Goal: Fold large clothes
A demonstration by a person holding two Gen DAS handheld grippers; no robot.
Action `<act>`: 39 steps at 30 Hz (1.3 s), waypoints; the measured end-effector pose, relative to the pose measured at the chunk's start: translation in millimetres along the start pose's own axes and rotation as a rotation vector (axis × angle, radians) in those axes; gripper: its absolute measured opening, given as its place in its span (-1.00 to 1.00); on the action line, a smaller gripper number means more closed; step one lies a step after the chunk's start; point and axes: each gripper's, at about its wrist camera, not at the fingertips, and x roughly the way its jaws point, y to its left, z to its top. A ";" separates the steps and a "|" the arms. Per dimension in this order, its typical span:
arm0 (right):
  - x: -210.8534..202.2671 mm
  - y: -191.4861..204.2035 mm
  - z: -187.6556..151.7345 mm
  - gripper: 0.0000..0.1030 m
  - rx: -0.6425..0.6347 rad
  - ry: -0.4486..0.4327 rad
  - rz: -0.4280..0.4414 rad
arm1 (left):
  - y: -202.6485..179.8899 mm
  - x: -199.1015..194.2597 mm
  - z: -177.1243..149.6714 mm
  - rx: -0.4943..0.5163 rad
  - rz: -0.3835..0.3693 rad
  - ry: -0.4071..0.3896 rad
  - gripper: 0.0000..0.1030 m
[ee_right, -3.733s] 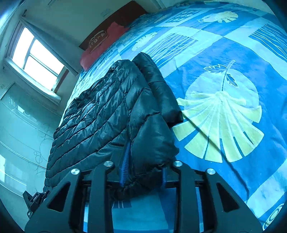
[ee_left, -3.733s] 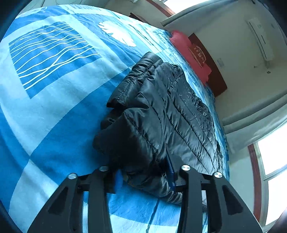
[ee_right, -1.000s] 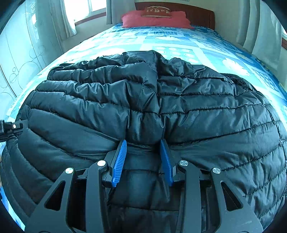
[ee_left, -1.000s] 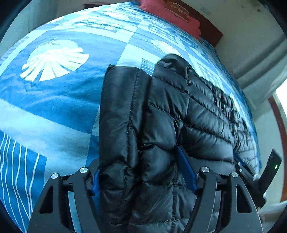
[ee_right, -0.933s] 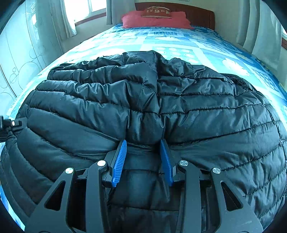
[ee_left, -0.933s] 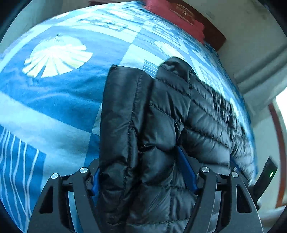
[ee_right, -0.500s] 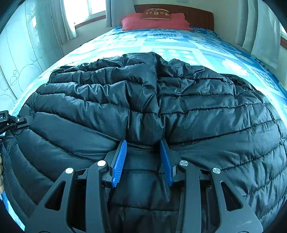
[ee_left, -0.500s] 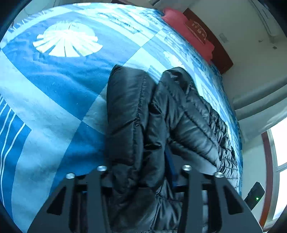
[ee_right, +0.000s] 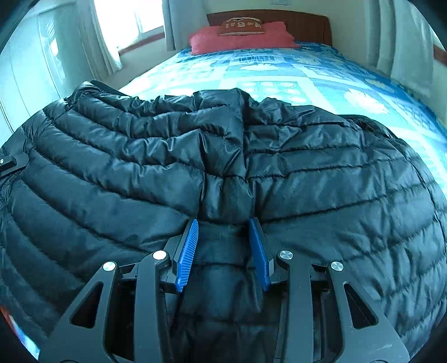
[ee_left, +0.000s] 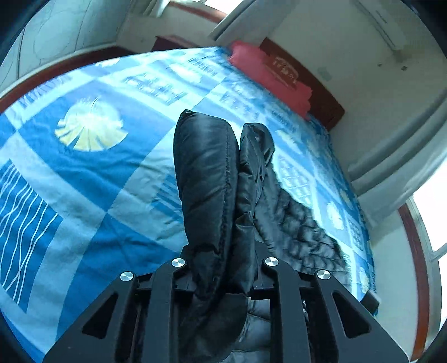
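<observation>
A black quilted puffer jacket (ee_left: pixel 206 173) lies on a bed with a blue patterned cover (ee_left: pixel 83 195). In the left wrist view my left gripper (ee_left: pixel 223 259) has a thick fold of the jacket's side bunched between its fingers. Its jaws are closing on that fold, the pads are hidden by the fabric, and the fold hangs raised off the cover. In the right wrist view the jacket (ee_right: pixel 335 181) fills the lower frame. My right gripper (ee_right: pixel 223 243) is shut on a pleat of it, with a blue pad pressed to each side.
A red pillow (ee_right: pixel 240 36) and a dark wooden headboard (ee_right: pixel 301 25) stand at the far end of the bed. Curtains (ee_right: pixel 405 42) hang on the right and a bright window (ee_right: pixel 125 22) on the left. Bare cover (ee_right: pixel 279 69) stretches beyond the jacket.
The left gripper's jaws have narrowed onto the jacket's fold and it has risen, drawing that side up off the bed. The right gripper keeps its grip and has barely shifted.
</observation>
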 end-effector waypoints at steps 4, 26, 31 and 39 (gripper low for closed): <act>-33.2 -17.0 -0.9 -0.26 0.003 -0.032 0.002 | -44.1 -13.0 -4.2 0.069 -0.013 -0.023 -0.61; -133.2 -164.2 -47.2 -0.04 0.161 -0.115 -0.118 | -261.1 69.3 -117.6 0.414 -0.099 0.106 -0.61; -142.5 -190.5 -63.5 -0.04 0.205 -0.105 -0.139 | -272.8 108.5 -153.1 0.453 -0.072 0.177 -0.61; -149.6 -209.0 -71.0 -0.03 0.238 -0.113 -0.142 | -285.9 99.0 -172.5 0.502 -0.048 0.172 -0.45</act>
